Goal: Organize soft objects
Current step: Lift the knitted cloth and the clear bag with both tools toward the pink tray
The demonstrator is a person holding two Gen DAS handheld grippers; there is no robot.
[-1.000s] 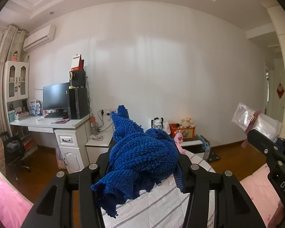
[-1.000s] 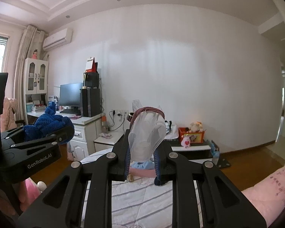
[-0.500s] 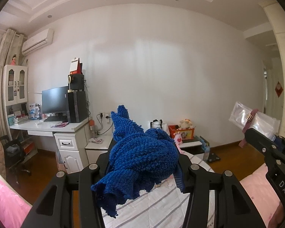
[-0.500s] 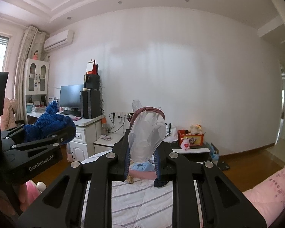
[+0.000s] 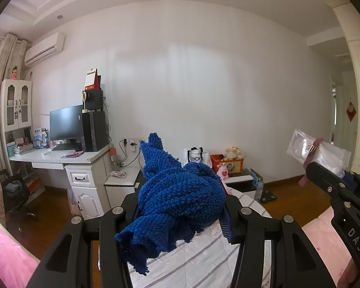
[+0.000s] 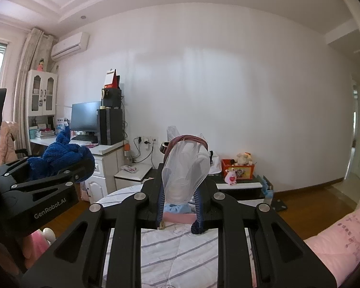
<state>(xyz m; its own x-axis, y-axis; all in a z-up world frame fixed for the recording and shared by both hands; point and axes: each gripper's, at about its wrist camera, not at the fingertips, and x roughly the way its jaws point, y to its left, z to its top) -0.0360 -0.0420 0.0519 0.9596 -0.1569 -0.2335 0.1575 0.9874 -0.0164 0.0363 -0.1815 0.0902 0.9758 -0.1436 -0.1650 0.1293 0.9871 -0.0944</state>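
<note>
A bunched blue knitted cloth (image 5: pixel 177 196) fills my left gripper (image 5: pixel 180 206), whose jaws are shut on it; a loose end hangs down toward the striped bed (image 5: pixel 199 261). The same blue knitted cloth (image 6: pixel 60 156) shows at the left of the right wrist view. My right gripper (image 6: pixel 180 199) is shut on a clear plastic pouch (image 6: pixel 184 172) with a dark pink strap and a metal buckle. That clear plastic pouch (image 5: pixel 319 153) sticks up at the right of the left wrist view. Both grippers hover above the bed, side by side.
A white desk (image 5: pixel 60 158) with a monitor (image 5: pixel 66 124) and a black computer tower stands at the left. A low cabinet holds a red box (image 5: pixel 226 163) of soft toys by the wall. Pink bedding (image 6: pixel 340 237) lies at the right; wooden floor surrounds the bed.
The room has slid slightly downward in both views. Both grips are unchanged.
</note>
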